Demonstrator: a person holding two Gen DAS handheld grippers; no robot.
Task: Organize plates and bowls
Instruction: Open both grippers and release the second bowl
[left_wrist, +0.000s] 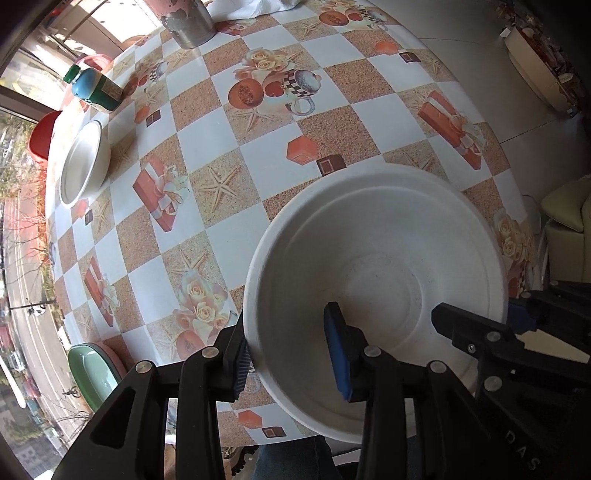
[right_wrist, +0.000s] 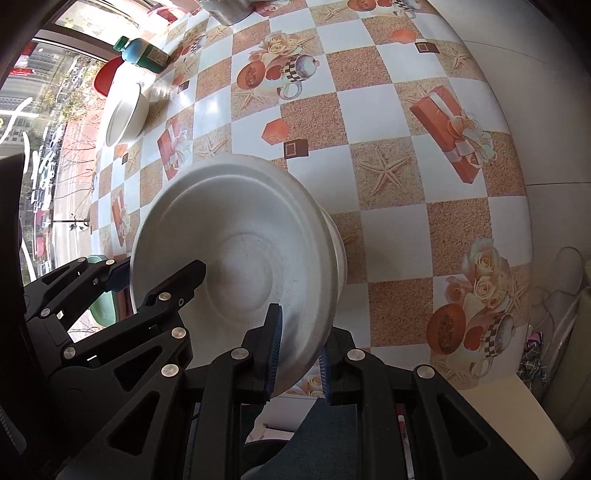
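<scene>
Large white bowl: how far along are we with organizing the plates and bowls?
Done: the green plate is stacked on the pink plate at the table edge. In hand: the right gripper is shut on the large white bowl rim, and the left gripper jaws straddle the rim loosely. Left: the small white bowl stands alone across the table.

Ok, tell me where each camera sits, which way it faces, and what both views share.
Left wrist: on the left gripper, facing steeply down onto the checkered tablecloth; its jaws straddle the large white bowl's near-left rim without pressing it; the right gripper enters from the right.
Right wrist: on the right gripper, facing steeply down; its pads clamp the same large white bowl's wall; the left gripper enters from the left.
Shared: that bowl, the small white bowl, the green-capped bottle, the green dish.
</scene>
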